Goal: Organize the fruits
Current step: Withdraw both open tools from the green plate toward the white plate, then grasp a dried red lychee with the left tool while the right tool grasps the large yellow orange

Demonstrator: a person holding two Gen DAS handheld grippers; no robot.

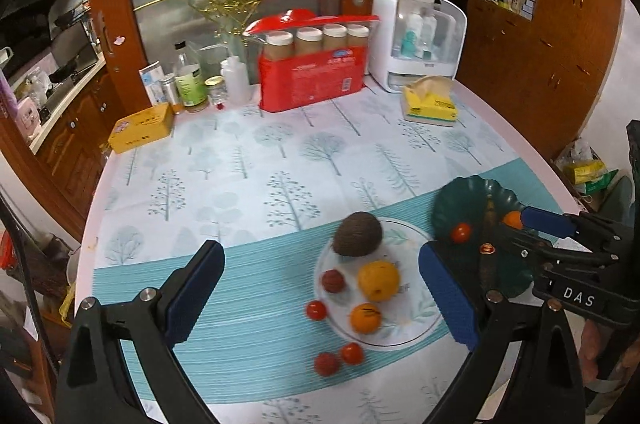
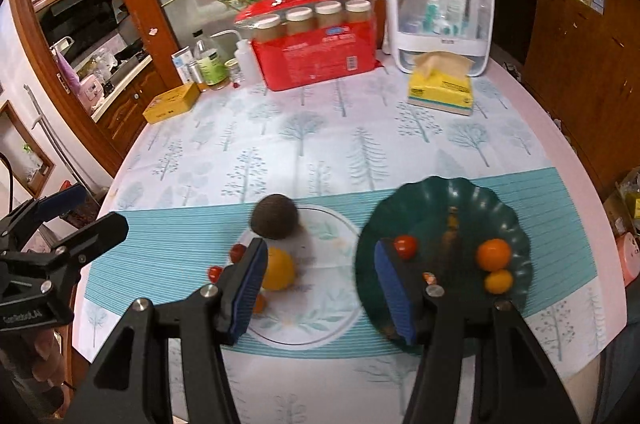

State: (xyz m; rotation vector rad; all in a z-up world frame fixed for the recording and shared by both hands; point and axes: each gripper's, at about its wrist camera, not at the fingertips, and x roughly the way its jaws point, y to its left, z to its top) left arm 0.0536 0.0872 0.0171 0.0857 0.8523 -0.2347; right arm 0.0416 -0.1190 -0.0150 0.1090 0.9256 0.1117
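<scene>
A clear round plate point(image 1: 416, 328) point(image 2: 320, 324) holds a dark avocado point(image 1: 357, 234) point(image 2: 275, 216), a yellow fruit point(image 1: 378, 280) point(image 2: 280, 269), an orange point(image 1: 365, 317) and a dark red fruit point(image 1: 333, 281). Cherry tomatoes point(image 1: 316, 309) point(image 1: 352, 353) lie on the cloth beside it. A dark green scalloped plate point(image 1: 460, 200) point(image 2: 440, 196) holds a cherry tomato point(image 2: 406, 247), an orange point(image 2: 493, 254) and a small yellow fruit point(image 2: 498, 281). My left gripper point(image 1: 320, 298) is open and empty above the clear plate. My right gripper point(image 2: 320, 288) is open and empty between the plates.
At the table's back stand a red pack of jars point(image 1: 312, 72), a white storage box point(image 1: 416, 40), a yellow tissue box point(image 1: 430, 102), a yellow tin point(image 1: 142, 128) and several bottles point(image 1: 190, 80). Wooden cabinets stand to the right.
</scene>
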